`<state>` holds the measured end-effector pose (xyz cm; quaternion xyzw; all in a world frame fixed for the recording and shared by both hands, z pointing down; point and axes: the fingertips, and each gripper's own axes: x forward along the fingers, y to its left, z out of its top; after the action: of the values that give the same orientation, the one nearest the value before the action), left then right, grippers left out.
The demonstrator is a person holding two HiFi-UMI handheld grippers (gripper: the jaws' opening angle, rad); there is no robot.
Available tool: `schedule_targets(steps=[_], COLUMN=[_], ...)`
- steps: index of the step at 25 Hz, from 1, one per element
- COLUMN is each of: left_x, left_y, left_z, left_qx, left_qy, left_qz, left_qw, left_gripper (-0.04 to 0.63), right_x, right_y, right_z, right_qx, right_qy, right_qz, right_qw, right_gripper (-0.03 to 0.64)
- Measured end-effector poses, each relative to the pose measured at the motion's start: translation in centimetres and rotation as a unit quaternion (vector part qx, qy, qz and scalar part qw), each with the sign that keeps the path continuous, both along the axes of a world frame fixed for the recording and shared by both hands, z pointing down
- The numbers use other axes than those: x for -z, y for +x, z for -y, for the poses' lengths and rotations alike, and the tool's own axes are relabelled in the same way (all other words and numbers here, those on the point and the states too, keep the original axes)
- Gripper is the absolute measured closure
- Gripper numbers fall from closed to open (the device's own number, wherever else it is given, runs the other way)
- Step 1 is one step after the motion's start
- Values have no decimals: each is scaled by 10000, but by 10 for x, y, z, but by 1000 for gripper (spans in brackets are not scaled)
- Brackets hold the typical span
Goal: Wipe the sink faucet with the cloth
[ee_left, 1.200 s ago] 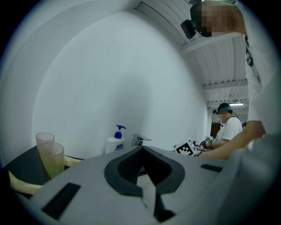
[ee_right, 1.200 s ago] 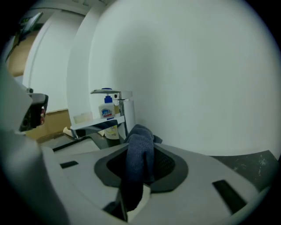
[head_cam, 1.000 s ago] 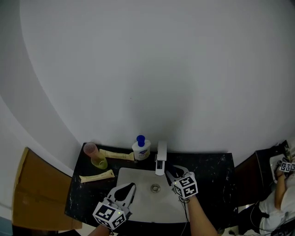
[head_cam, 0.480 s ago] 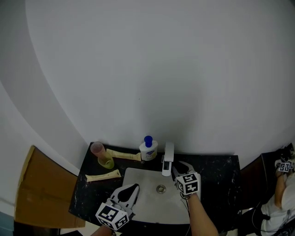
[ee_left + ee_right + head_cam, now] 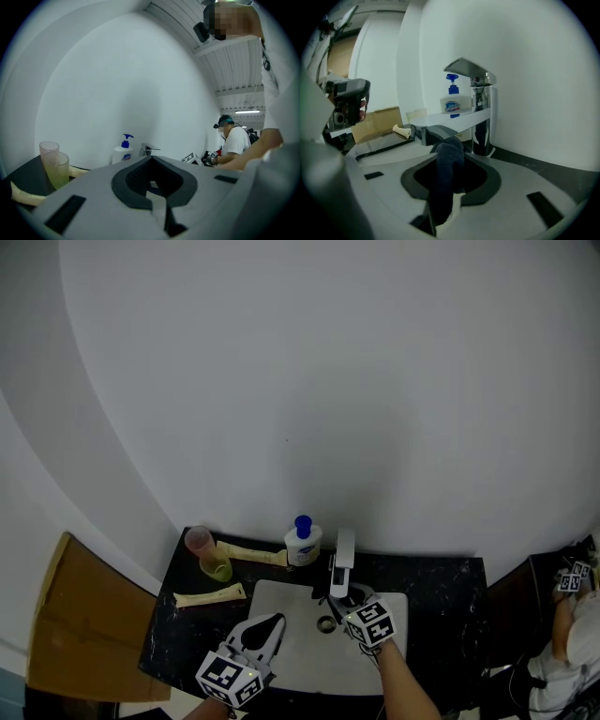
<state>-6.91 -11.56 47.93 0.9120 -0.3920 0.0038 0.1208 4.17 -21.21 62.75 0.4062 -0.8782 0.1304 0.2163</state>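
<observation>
The chrome faucet (image 5: 344, 557) stands at the back of the white sink (image 5: 291, 652). My right gripper (image 5: 338, 601) is shut on a dark blue cloth (image 5: 446, 172) and sits just in front of and below the spout (image 5: 451, 124); the cloth's top end reaches the underside of the spout's tip. The faucet's handle (image 5: 469, 70) rises above it. My left gripper (image 5: 266, 624) hovers over the basin's front left, shut, with nothing between its jaws. The left gripper view shows the faucet (image 5: 149, 150) small beyond those jaws.
A soap pump bottle (image 5: 302, 544) stands left of the faucet. Two cups (image 5: 206, 553) and two beige folded cloths (image 5: 209, 596) lie on the black counter (image 5: 441, 596) at left. A cardboard sheet (image 5: 75, 634) leans at far left. Another person (image 5: 567, 615) is at right.
My right gripper has moved left and slightly nearer, bringing the cloth from the faucet's right side to under the spout's tip. The left gripper stays where it was.
</observation>
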Motion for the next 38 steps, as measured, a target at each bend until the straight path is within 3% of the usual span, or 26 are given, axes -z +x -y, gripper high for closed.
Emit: schedule_targets(steps=[6,11,15,20,26,35,38], left_x=[2,7,6,22,38,75,82], left_y=[-8,-15,-16,-10,2,8,3], left_z=[-4,-7,-8,-13,-21,-58,-64], left_qx=[62,122,80,8,-129,-248,-170], left_qy=[16,46,91,151,443,865,871], left_qz=[57,113,66,11,-182,-159,-157], left_qw=[10000,9999,9999,9999,9988,9958,9959], left_gripper=[597,597,597,597,597,597,597], right_x=[0,11,33,96,198,223,229], right_y=[-1,70,108,111,86,66,65], right_z=[13,34,15,-31,-108,-199,-211], right_qx=[-202,-1486,-1916,-1883,-1649,-1642,-1671], right_qy=[71,417,609,1225,2094,2093,2196], right_qz=[-9,-231,-49,20,217,493,385], right_qw=[9998,9877,9796,9744,9636,9627,9604], right_gripper=[503,503,503,503,503,503,503])
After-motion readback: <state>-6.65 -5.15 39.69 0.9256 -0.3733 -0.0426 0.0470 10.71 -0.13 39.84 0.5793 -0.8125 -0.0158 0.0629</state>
